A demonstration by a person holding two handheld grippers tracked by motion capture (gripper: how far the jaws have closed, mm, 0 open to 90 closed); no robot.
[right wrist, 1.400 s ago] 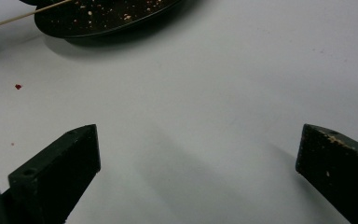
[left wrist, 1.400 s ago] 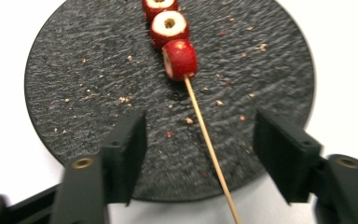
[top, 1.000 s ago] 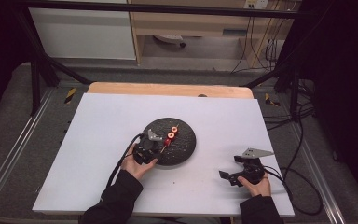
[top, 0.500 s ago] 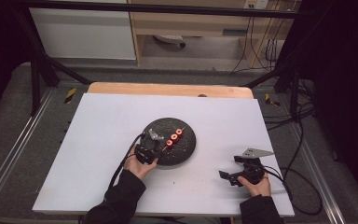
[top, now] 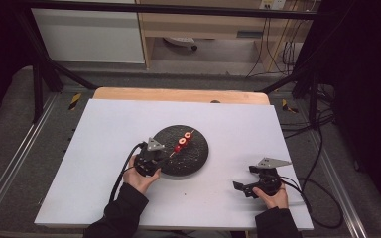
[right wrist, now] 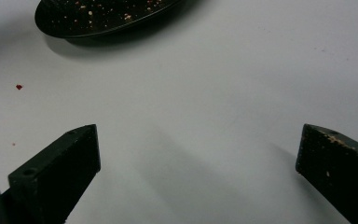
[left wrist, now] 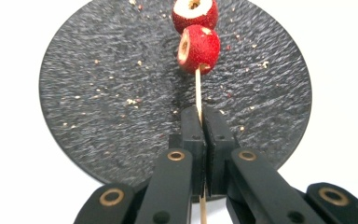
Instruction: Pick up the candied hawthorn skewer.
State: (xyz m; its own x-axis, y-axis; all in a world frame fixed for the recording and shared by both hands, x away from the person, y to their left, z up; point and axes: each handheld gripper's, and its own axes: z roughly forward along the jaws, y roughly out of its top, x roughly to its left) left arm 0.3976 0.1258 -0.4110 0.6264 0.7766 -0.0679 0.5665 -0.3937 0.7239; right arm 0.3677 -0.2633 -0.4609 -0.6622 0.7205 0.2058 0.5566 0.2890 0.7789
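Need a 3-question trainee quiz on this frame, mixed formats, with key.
1. True or false: the left gripper is shut on the skewer.
2. How many red fruits sit on the skewer? A) one B) two C) four
3. Fill in: the right gripper hovers over the white table with its fingers ____.

Key: 1 true, the stick is pinched between the fingers over the black plate. 2 B. 3 open, with nothing between them.
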